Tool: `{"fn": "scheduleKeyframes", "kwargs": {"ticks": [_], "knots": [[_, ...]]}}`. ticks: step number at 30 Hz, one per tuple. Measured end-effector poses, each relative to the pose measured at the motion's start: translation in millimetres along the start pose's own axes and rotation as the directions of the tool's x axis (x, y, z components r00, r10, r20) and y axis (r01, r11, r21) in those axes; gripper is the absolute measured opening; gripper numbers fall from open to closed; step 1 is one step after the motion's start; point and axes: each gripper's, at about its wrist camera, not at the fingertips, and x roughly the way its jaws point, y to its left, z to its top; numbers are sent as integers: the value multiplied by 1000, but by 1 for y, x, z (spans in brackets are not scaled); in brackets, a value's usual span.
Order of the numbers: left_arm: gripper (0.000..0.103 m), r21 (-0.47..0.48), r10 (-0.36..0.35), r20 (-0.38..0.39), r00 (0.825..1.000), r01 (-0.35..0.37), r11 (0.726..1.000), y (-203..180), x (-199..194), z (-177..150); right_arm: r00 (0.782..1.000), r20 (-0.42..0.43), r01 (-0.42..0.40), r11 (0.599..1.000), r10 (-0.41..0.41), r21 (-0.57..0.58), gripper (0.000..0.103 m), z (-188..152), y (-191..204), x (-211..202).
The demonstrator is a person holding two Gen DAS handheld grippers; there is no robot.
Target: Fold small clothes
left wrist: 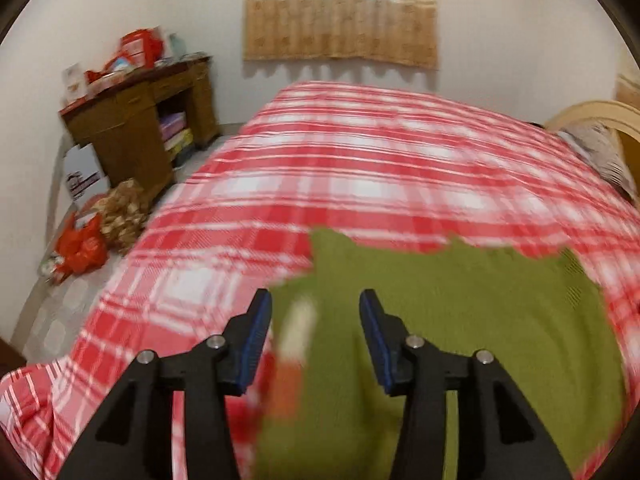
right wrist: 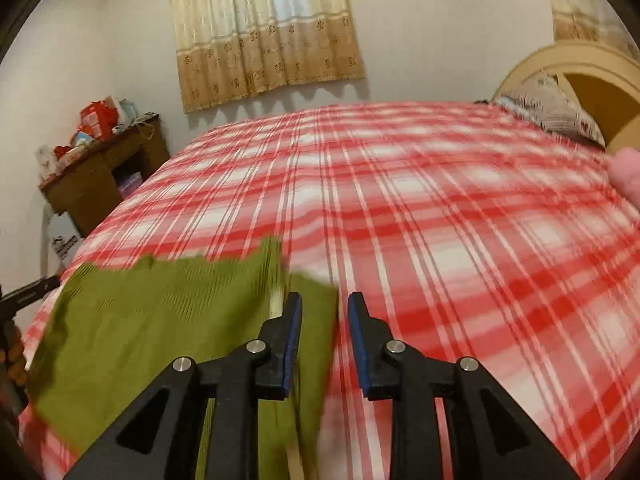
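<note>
Olive-green knit garment (left wrist: 460, 320) lies on the red plaid bed (left wrist: 360, 160) at six o'clock. Left gripper (left wrist: 316, 300) hangs over its left edge, jaws apart, empty; a blurred tag (left wrist: 298, 332) sits between them. Right gripper (right wrist: 325, 300), jaws apart, straddles the right edge (right wrist: 316, 300). Risk: pinching bedcover with cloth. Cabinet (left wrist: 132, 128) at ten o'clock obstructs nothing.

No text, label, brand or number can be read in either view. The white box (left wrist: 82, 174) on the floor beside the wooden cabinet (left wrist: 132, 132) carries dark and red print, too blurred to make out; the red packages (left wrist: 138, 46) on top likewise.
</note>
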Motion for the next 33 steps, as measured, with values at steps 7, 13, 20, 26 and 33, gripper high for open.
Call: {"fn": "scheduleKeyframes", "kwargs": {"ticks": [7, 13, 20, 26, 33], "knots": [[51, -42, -131, -20, 991, 131, 991, -16, -47, -66, 991, -83, -103, 992, 108, 66, 38, -61, 0, -21], [57, 26, -45, -29, 999, 46, 999, -25, -49, -89, 990, -127, -70, 993, 58, -95, 36, -74, 35, -5], [58, 31, -43, 3, 999, 42, 999, -14, -41, -101, 989, -150, -3, 993, -15, -120, 8, -92, 24, -21], [70, 54, -55, 19, 998, 54, 997, -13, -40, -108, 984, -146, -87, 992, 99, 89, 11, -108, -11, -30], [84, 109, -19, 27, 999, 16, 994, -26, -39, -113, 998, 26, -63, 991, 61, 117, 16, -78, 2, -69]]}}
